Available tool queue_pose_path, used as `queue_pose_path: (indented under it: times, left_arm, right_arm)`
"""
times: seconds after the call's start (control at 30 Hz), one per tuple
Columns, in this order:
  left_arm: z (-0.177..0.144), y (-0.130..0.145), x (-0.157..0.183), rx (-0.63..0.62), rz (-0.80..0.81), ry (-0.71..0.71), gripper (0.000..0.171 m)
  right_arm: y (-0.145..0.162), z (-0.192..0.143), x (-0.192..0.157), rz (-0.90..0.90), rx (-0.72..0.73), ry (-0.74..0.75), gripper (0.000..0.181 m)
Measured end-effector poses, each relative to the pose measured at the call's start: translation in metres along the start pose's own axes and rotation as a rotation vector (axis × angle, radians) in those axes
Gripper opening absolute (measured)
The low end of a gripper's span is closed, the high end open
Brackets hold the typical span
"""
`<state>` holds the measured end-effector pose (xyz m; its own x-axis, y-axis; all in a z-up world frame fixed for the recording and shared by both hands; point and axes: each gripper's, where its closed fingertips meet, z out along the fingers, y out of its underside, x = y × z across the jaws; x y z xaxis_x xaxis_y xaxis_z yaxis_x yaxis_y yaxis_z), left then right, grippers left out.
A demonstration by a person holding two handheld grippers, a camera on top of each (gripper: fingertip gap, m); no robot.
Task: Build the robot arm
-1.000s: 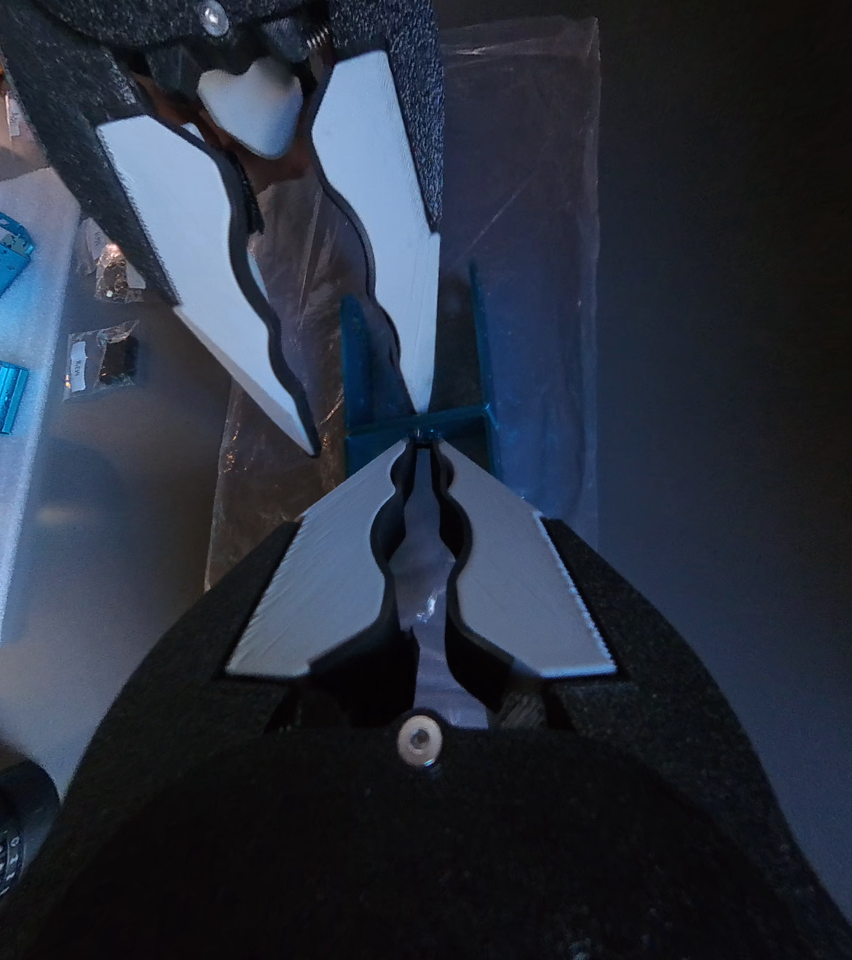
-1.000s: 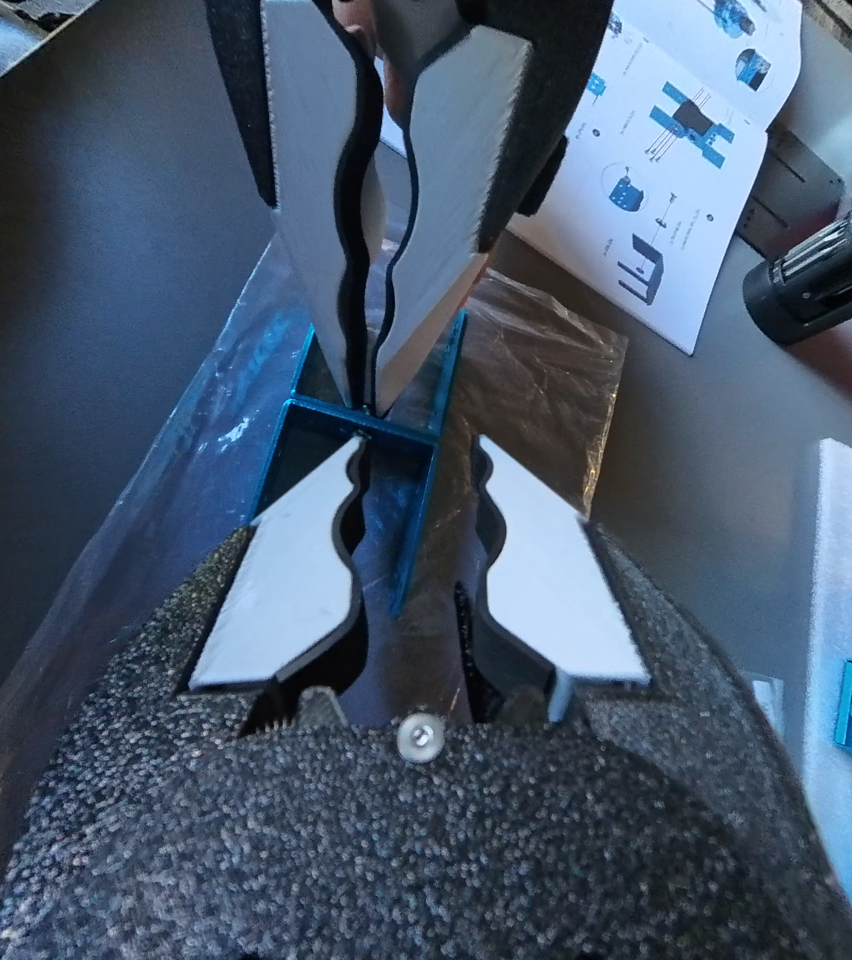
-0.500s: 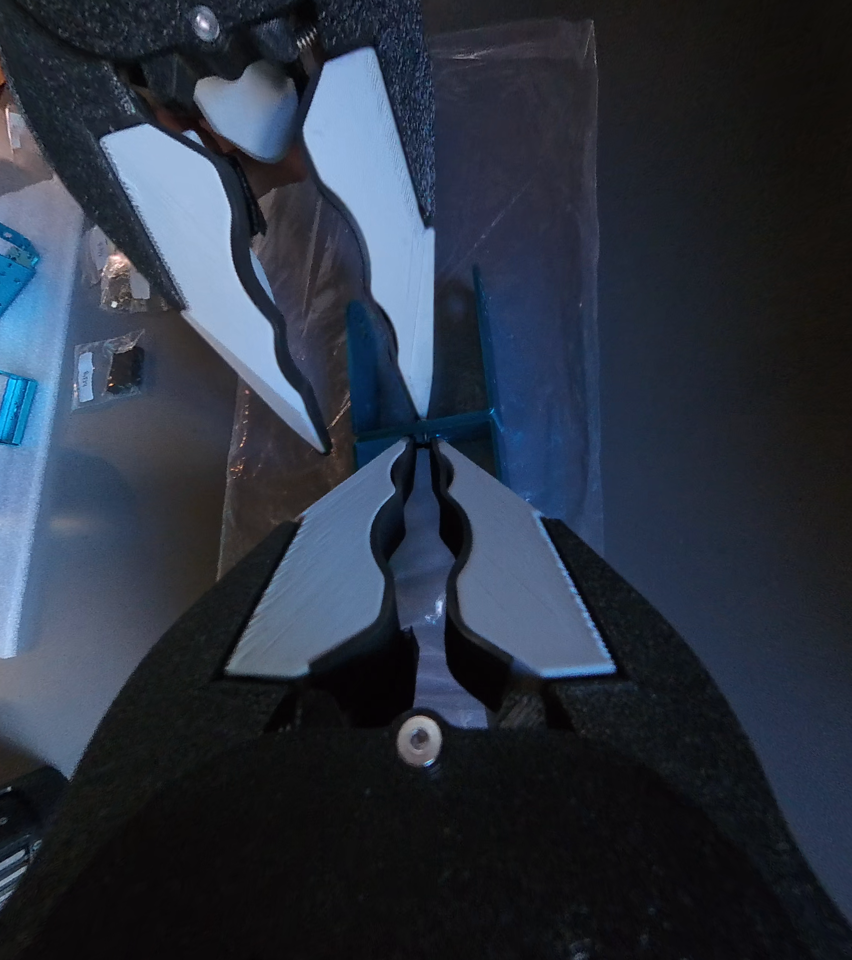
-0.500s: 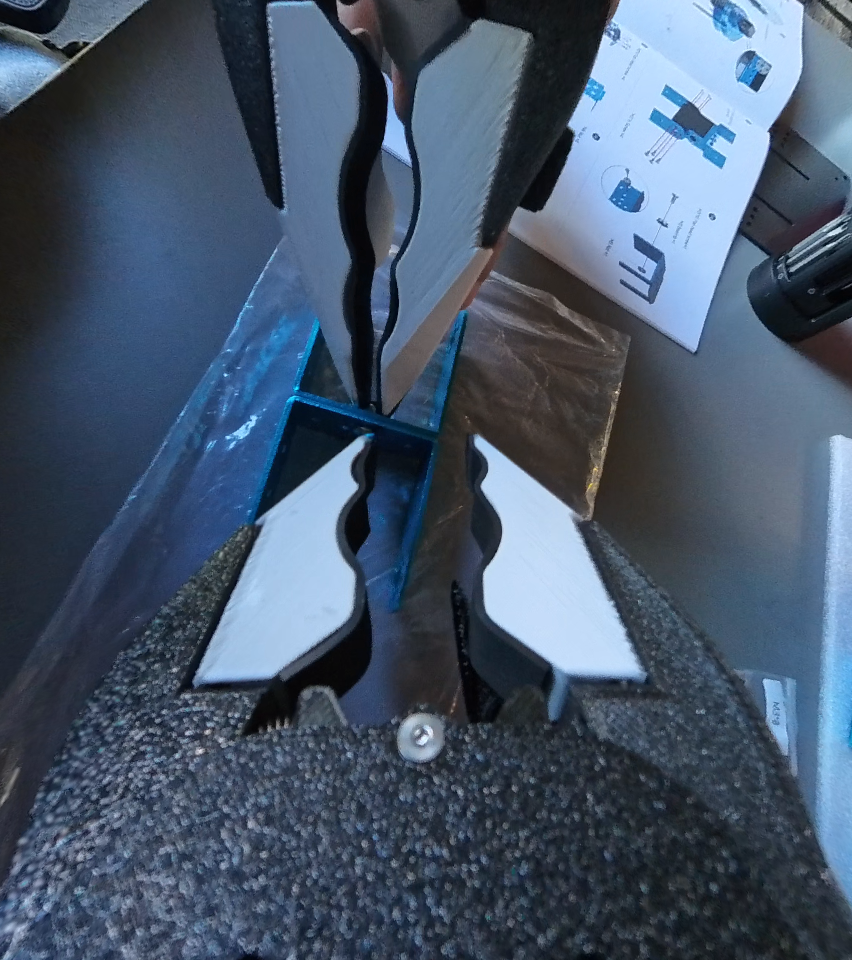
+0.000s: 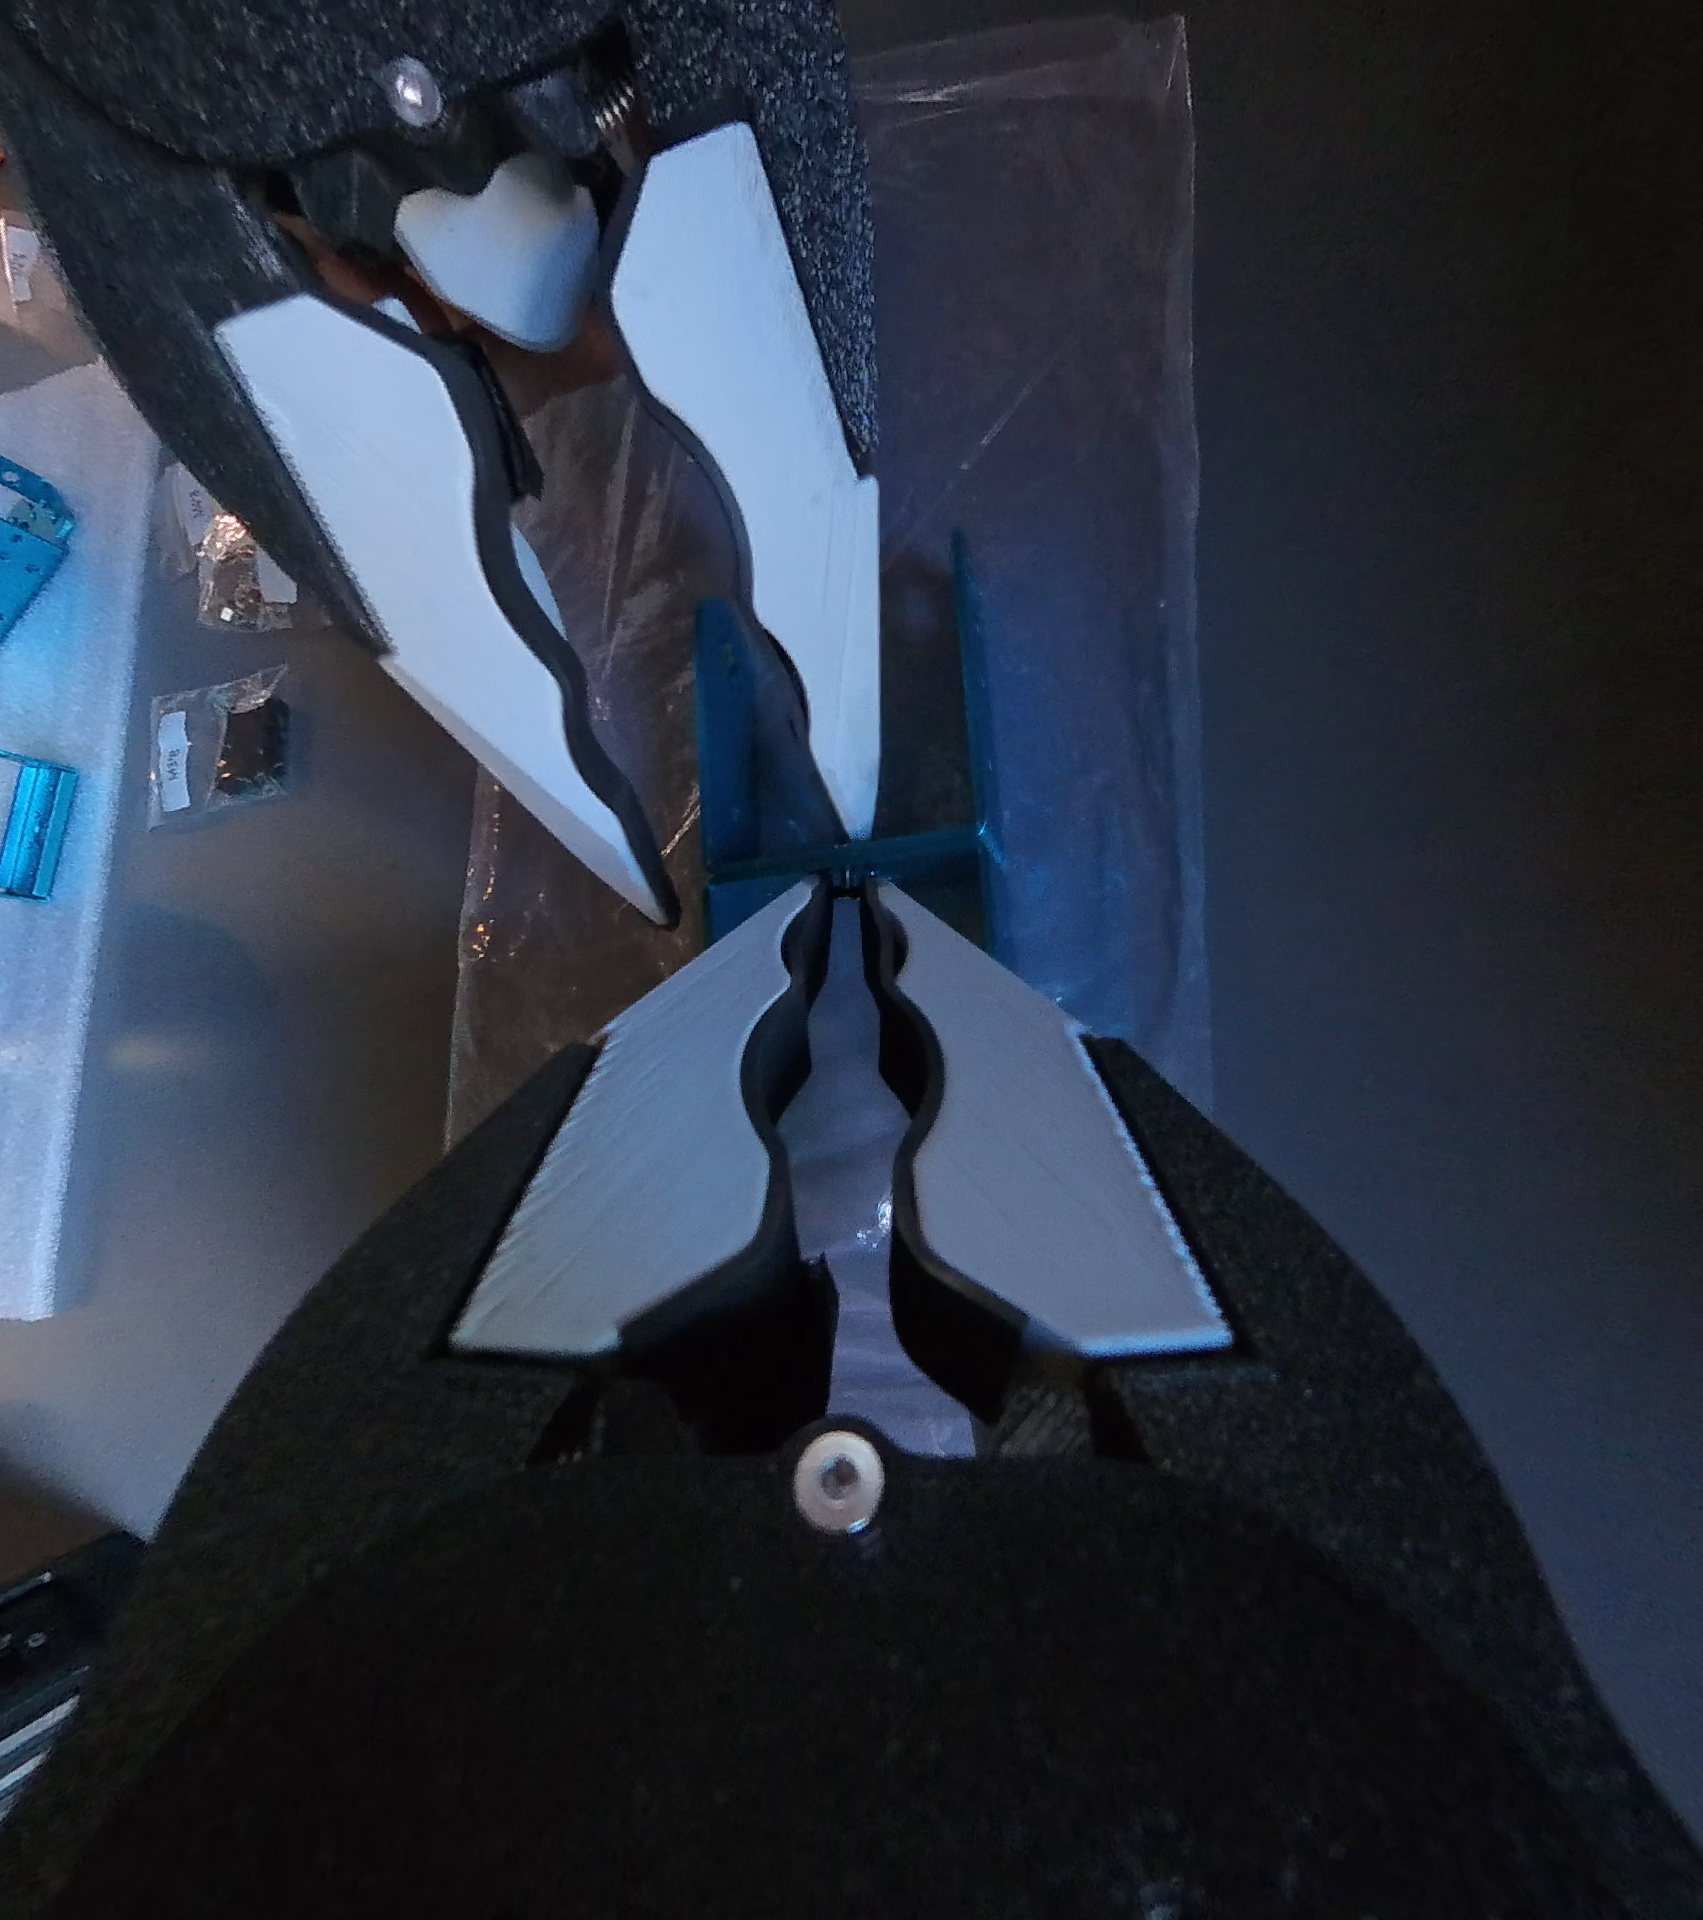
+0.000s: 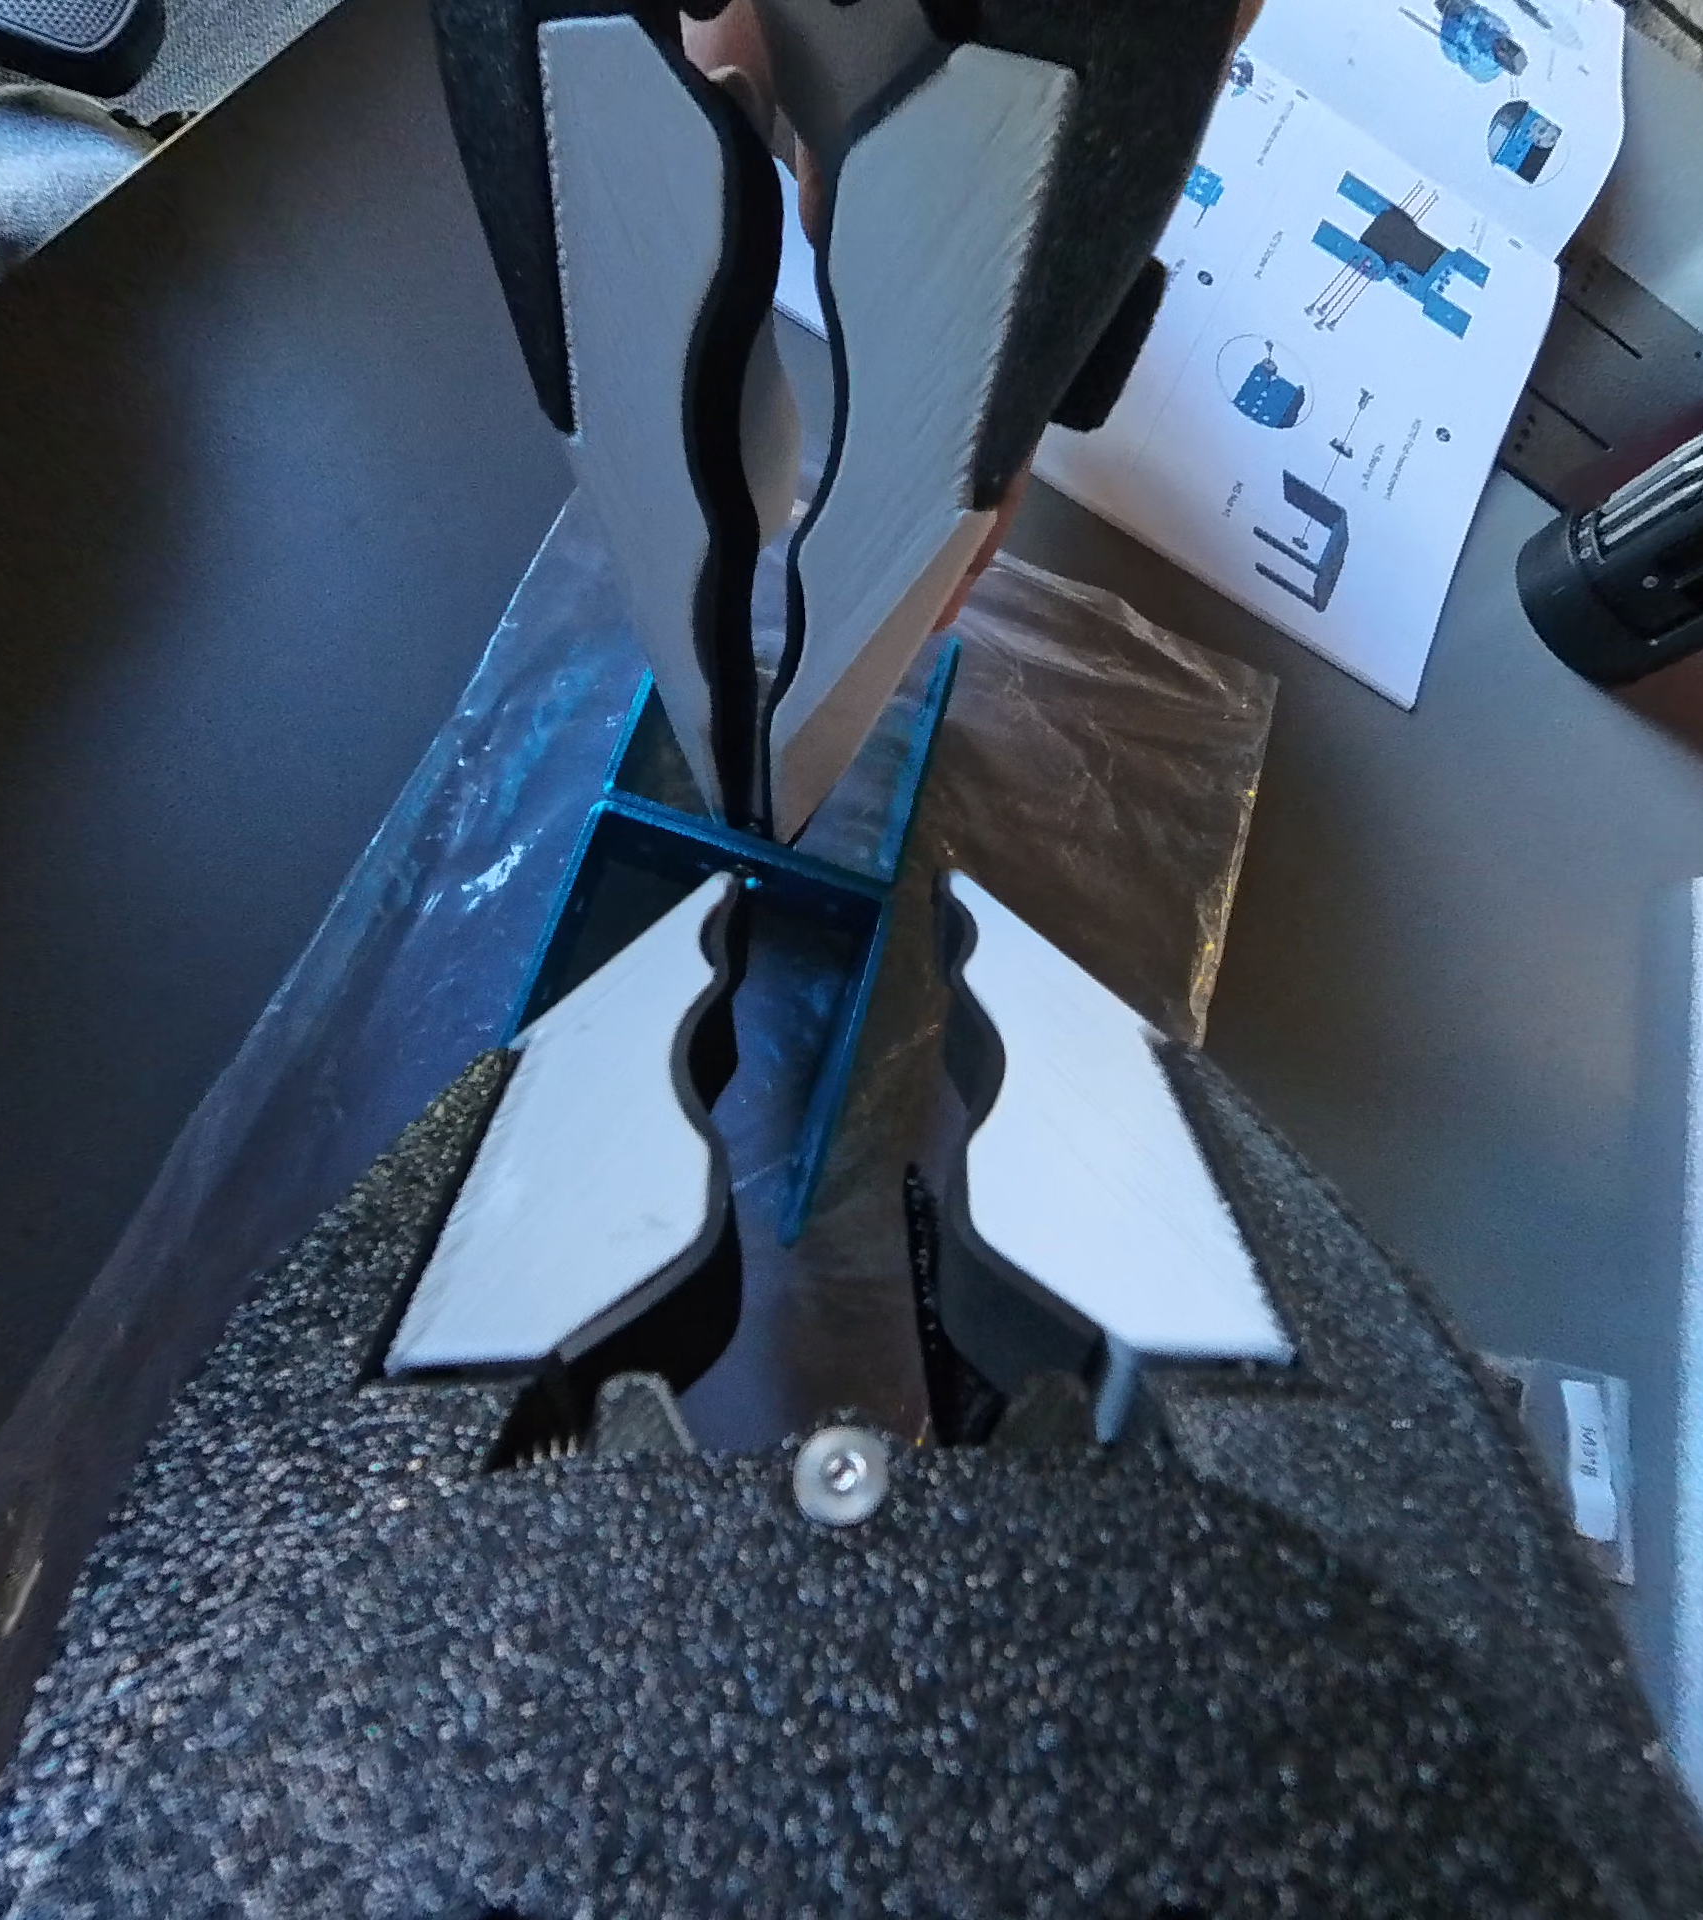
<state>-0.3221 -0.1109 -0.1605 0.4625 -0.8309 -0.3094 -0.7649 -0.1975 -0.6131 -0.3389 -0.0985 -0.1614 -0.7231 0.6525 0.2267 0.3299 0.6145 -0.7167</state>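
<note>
Nothing moved | left gripper jaws clenched on blue bracket | right gripper jaws released

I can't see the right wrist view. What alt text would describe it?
The right gripper, open, straddles one side wall of a blue metal bracket lying on clear plastic wrap. Opposite, the left gripper is closed at the bracket's crossbar. An illustrated instruction sheet lies behind on the grey table.

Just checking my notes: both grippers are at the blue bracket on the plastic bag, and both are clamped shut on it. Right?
Only the left gripper is shut on the blue bracket; the right gripper is open, straddling one bracket wall, as the right wrist view shows. Both are at the bracket on the plastic bag.
</note>
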Motion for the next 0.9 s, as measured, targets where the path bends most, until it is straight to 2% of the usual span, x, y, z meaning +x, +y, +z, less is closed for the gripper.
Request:
queue_pose_path:
  times: [0.3, 0.9]
  left_arm:
    - [0.0004, -0.0004, -0.0002, -0.024, 0.048, -0.039, 0.004]
    - [-0.0005, -0.0006, 0.0008, -0.020, 0.033, -0.047, 0.004]
  right_arm:
    - [0.0010, 0.0010, -0.0005, 0.037, 0.002, -0.021, 0.035]
    - [0.0031, 0.0035, 0.0011, 0.049, -0.011, -0.017, 0.034]
